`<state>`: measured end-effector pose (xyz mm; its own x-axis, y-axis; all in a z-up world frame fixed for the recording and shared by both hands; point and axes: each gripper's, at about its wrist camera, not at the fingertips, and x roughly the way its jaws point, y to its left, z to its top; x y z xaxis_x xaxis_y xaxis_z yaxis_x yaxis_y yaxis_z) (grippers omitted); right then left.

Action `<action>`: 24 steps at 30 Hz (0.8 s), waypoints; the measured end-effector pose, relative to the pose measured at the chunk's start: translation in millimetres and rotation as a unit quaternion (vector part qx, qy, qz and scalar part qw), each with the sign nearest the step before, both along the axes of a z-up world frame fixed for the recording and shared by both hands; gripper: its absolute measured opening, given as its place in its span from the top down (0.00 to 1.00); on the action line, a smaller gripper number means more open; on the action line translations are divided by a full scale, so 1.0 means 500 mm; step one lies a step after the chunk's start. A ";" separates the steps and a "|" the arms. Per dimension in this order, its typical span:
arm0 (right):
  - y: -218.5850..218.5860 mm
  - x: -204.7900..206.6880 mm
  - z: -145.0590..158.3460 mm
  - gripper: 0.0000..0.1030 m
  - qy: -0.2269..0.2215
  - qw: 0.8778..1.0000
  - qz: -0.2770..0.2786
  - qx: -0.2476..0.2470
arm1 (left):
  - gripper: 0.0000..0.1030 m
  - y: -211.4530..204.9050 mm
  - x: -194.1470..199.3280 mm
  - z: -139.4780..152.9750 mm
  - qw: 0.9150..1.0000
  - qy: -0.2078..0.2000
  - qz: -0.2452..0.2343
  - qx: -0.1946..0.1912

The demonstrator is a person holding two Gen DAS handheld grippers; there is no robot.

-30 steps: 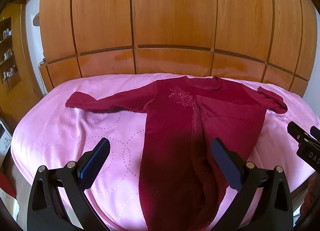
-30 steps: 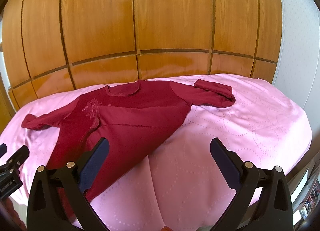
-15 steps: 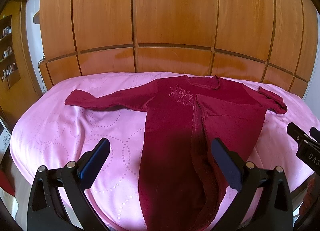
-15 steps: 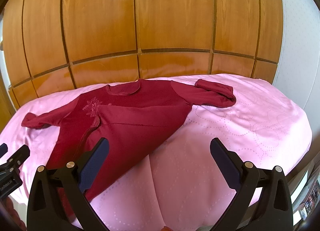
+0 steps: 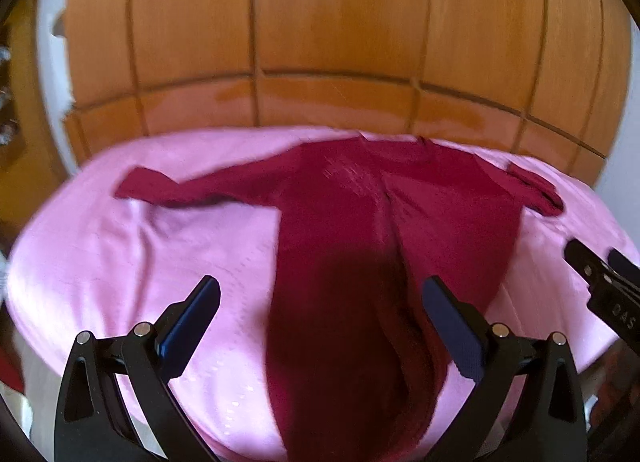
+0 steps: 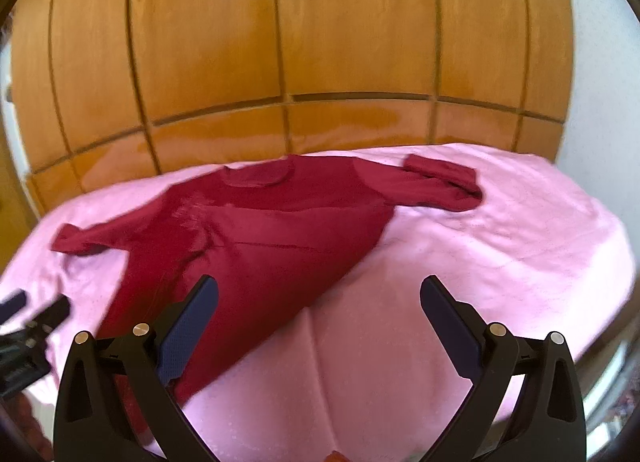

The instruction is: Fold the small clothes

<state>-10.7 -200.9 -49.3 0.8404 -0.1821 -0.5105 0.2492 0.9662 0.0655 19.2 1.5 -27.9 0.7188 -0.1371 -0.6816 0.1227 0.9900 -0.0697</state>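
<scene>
On the pink bed in front of a wall of wooden panels, a dark red sleepsuit lies spread out face up, neck toward the wall and legs running down toward the near edge. Its long axis points almost straight away from the left gripper, whose fingers stand wide apart and hold nothing; the lower body of the sleepsuit lies between and just beyond them in that view. One sleeve reaches out across the cover on the left, and the other sleeve is doubled back near the right shoulder. The right half of the body looks already turned in at an angle, with a seam showing down the front.

From the right wrist view the right gripper hangs over bare pink cover, its fingers also spread wide and empty, with the sleepsuit off to its left and running diagonally away. The doubled sleeve is the part closest to that hand, though well apart from it.

My reading is that the left hand is nearer the legs and hem, so lifting the lower end toward the neck would fall to it, while the right hand is better placed for the far right sleeve. Both views are motion-blurred, so fine creases cannot be judged.
</scene>
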 end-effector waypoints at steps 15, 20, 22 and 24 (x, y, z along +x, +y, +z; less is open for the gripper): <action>0.067 0.229 -0.043 0.03 0.062 0.990 0.121 0.041 | 0.02 0.096 0.114 -0.164 0.995 0.063 0.065 0.038; 0.116 0.346 -0.045 0.03 0.106 0.982 0.139 0.065 | 0.02 0.103 0.111 -0.191 0.995 0.069 0.064 0.032; 0.139 0.379 -0.063 0.06 0.134 0.979 0.140 0.060 | 0.02 0.108 0.106 -0.199 0.995 0.070 0.066 0.019; 0.161 0.412 -0.090 0.16 0.157 0.977 0.135 0.043 | 0.02 0.112 0.102 -0.202 0.995 0.068 0.069 0.008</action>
<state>195.5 -120.2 -94.4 0.6511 0.0798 -0.7548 0.0059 0.9939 0.1102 70.0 57.5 -128.9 0.6315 -0.0329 -0.7747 -0.0230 0.9979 -0.0611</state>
